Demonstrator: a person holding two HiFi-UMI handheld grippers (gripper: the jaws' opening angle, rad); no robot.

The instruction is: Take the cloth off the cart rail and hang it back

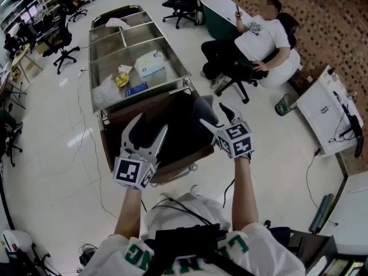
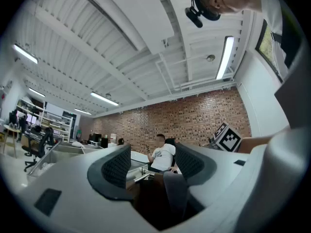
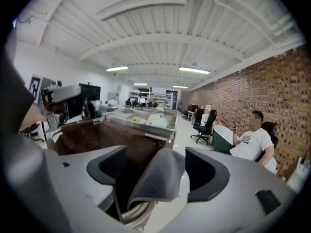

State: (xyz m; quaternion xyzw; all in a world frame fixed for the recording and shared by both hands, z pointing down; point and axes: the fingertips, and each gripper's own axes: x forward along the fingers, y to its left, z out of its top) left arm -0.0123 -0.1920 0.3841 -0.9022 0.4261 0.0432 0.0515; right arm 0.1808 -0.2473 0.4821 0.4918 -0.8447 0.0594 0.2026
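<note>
Eyes on the grey cloth: draped over the cart rail at the near right corner of the cart, folded down either side of the tube, hanging free and pinned nowhere. Sitting right in the gap of the right gripper, and on purpose by the look of it: lined up astride the fold, ready to pinch both layers at once. Not pinching, though. Spread as wide as can be at the jaws, with the pads clear of the fabric or at most brushing it on one side; hard to call from this angle.

Over to the left gripper: likewise parted, nothing between the pads, hovering over the brown bag slung at the cart's near end, close beside the cloth. Probably parked there to catch a loose corner.

Barely begun, judging by the layout: cloth on the rail, lift-off not yet made. Next up, presumably, closing on the fold and lifting straight up, so as to clear the rail without snagging.
</note>
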